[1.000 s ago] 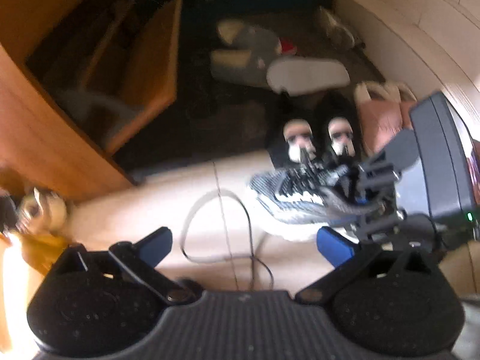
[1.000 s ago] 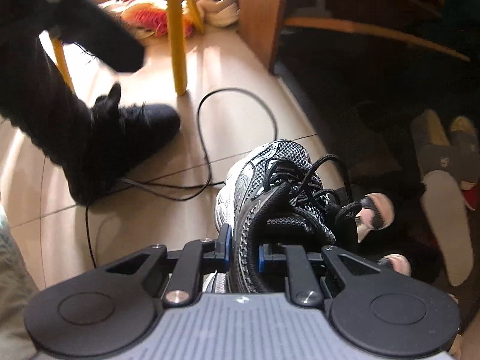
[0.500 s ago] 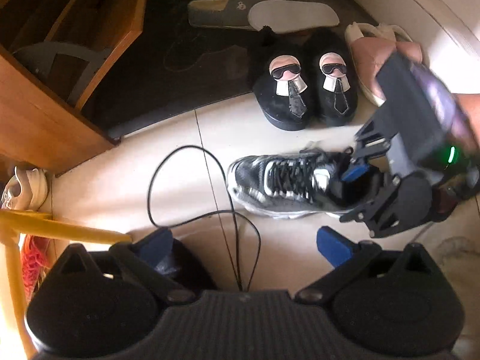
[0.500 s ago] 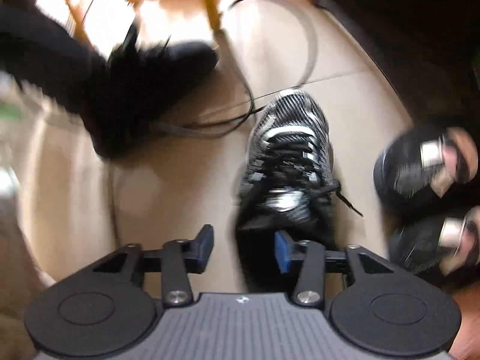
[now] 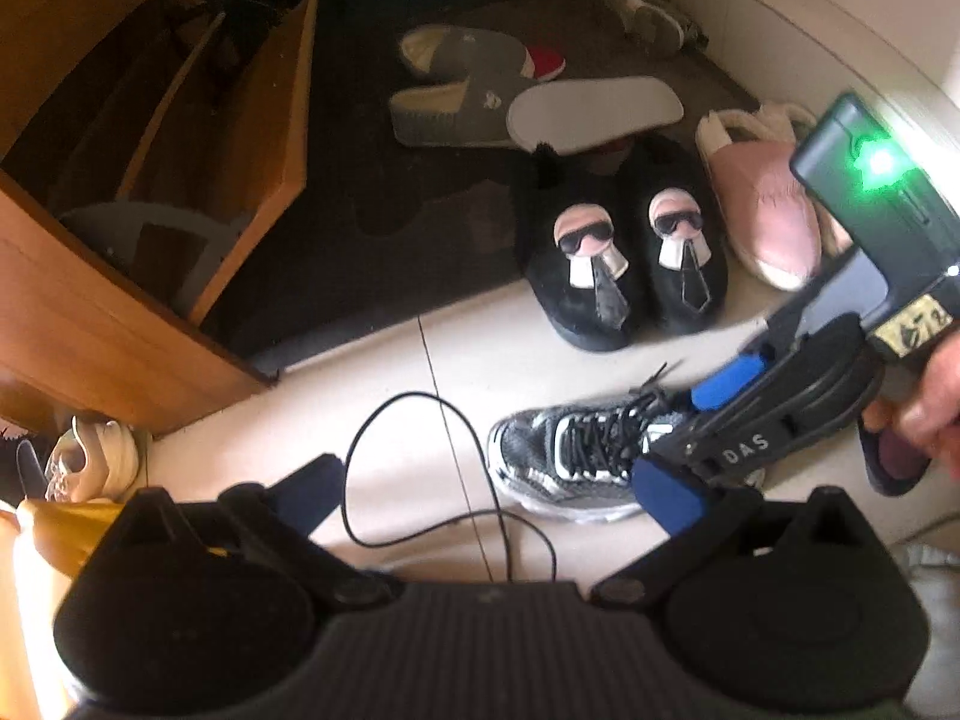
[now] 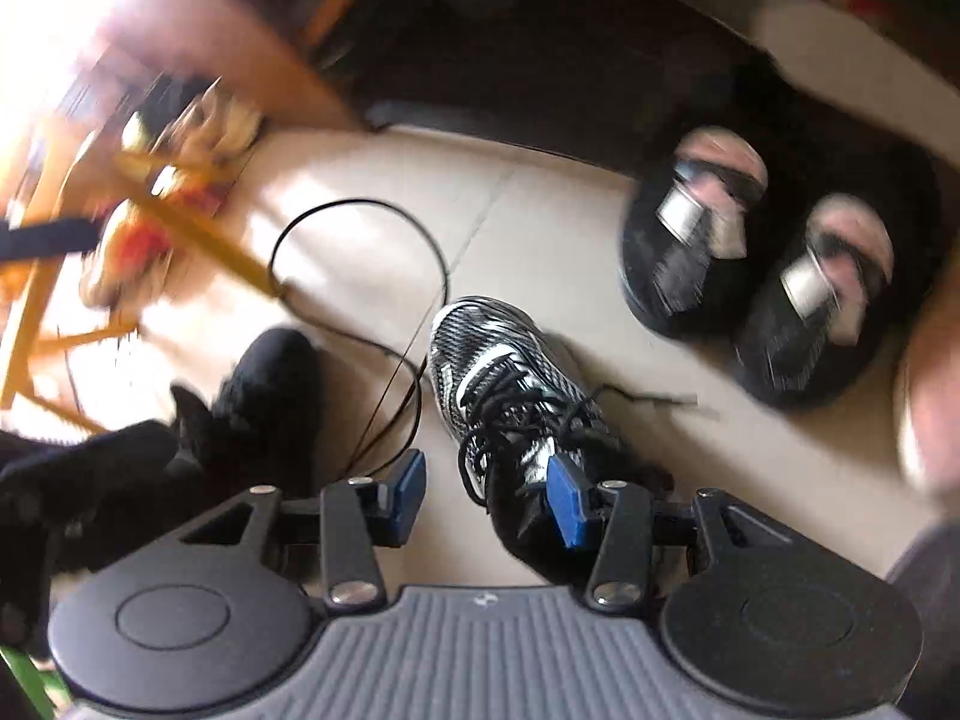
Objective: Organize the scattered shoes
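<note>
Sneaker (image 6: 510, 384) lies on floor; R tool (image 6: 483, 495) above its heel, pads apart, prob. not gripping. L tool (image 5: 498, 498) apart, empty, near sneaker. Black slippers (image 5: 624, 252) just beyond sneaker.

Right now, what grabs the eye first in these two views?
The black slippers with sunglasses faces at the dark mat's edge. Just in front, a black-and-silver sneaker lies on the pale tile, the right gripper open over its heel. A black cable loops beside it.
</note>
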`<state>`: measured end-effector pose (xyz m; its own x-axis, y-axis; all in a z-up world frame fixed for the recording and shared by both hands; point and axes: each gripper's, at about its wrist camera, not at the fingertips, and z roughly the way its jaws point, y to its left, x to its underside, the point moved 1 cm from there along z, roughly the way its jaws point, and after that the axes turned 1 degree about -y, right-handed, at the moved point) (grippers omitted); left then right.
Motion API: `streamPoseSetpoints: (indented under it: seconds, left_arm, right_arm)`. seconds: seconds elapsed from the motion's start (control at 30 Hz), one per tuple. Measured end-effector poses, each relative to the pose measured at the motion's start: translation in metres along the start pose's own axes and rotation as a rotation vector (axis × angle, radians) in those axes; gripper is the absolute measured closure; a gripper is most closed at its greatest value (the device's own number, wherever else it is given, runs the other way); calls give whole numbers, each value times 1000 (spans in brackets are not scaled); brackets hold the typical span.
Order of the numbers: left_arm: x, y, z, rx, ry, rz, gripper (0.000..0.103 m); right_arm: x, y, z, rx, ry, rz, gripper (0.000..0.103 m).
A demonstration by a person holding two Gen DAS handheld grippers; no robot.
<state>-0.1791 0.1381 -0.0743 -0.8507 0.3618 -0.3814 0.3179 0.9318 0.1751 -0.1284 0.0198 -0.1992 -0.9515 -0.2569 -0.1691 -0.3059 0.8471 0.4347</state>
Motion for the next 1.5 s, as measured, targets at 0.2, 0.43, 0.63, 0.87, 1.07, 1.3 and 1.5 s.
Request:
streamPoseSetpoints:
  seconds: [0.2, 0.43, 0.63, 0.87, 1.07, 1.3, 1.5]
  left_arm:
    - [-1, -8, 7, 32, -3, 39, 0]
    - [7, -21, 15, 108, -28, 221, 0]
    - [12, -29, 12, 169, -10, 312, 0]
    - [20, -28, 16, 101, 24, 345, 0]
    - [17, -20, 22, 89, 30, 297, 0]
    - [20, -19, 31, 107, 51, 278, 0]
    - [25, -15, 36, 100, 77, 260, 0]
  right_arm:
    - [10, 5, 4, 74, -22, 35, 59]
    - [4, 1, -4, 91, -57, 71, 56]
    - [11, -14, 11, 92, -13, 131, 55]
    - [13, -40, 30, 39, 14, 309, 54]
    - [11, -39, 52, 5, 32, 326, 49]
    - [7, -47, 73, -17, -48, 403, 48]
    - [4, -35, 81, 26, -52, 336, 53]
